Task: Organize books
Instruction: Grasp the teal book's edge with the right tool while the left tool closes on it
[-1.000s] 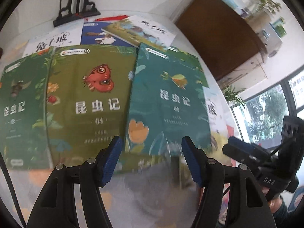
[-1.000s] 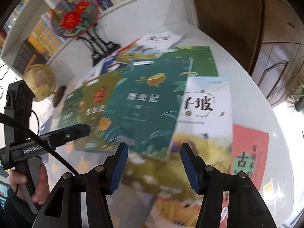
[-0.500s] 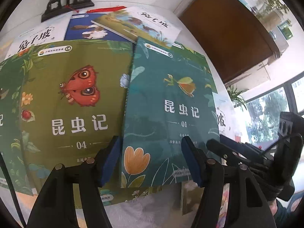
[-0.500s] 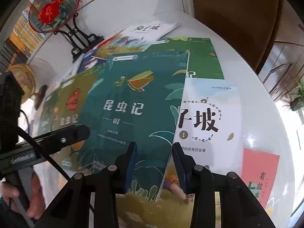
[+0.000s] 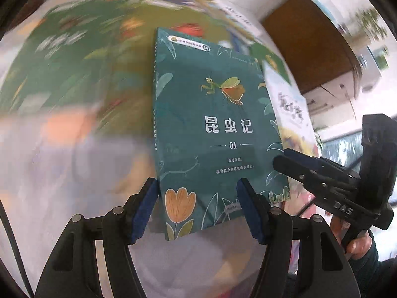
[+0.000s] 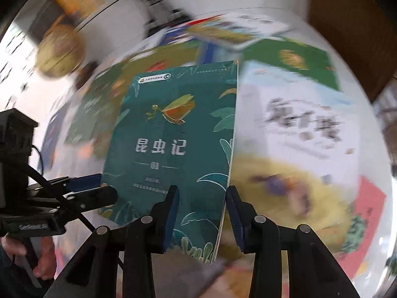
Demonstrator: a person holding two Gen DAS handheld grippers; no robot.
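The bench (image 6: 285, 12) is white and round, and many thin books lie flat on it, some on top of others. All of it looks blurry past the fingers.

The teal book (image 5: 211, 129), marked 01, is sharp and sits right ahead of both sets of fingers. It looks lifted off the pile at its near end. It is thin, with a smooth soft cover, so I think it is light, a bit bendy and slippery. A good place to hold it is the near corners or the long edges, not the middle.

The right gripper (image 6: 202, 213) has its fingers clenched on the book's near right edge; they have just been closing, with that edge between them. The grip looks small, so the book may droop or slide.

The left gripper (image 5: 197, 208) is released. Its fingers stand wide, 1 on each side of the book's near left part. I cannot tell if they touch it.
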